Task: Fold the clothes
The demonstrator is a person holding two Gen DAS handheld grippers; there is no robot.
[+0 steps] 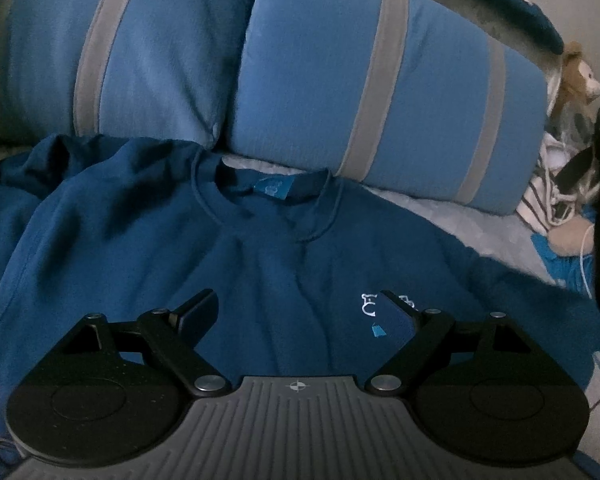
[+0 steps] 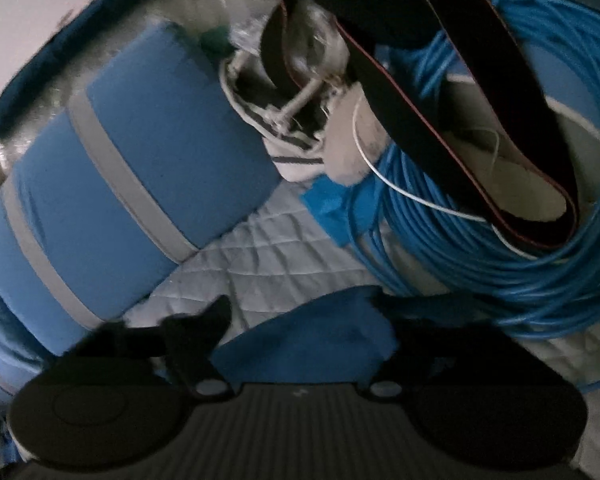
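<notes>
A dark blue sweatshirt (image 1: 260,248) lies front up on the bed, collar toward the pillows, with a small white logo (image 1: 370,304) on its chest. Its sleeve on the left is bunched up. My left gripper (image 1: 296,304) hovers over the chest, jaws wide apart and nothing pinched between them. In the right wrist view, my right gripper (image 2: 300,308) is open over the white quilted bedcover (image 2: 276,256). A blurred fold of blue cloth (image 2: 308,344) lies between its fingers, and the pads do not press on it.
Two blue pillows with grey stripes (image 1: 380,92) stand behind the sweatshirt. At the right lie a coil of blue cable (image 2: 500,264), a black strap with a red edge (image 2: 440,120), striped cloth (image 2: 292,152) and a plush toy (image 1: 580,76).
</notes>
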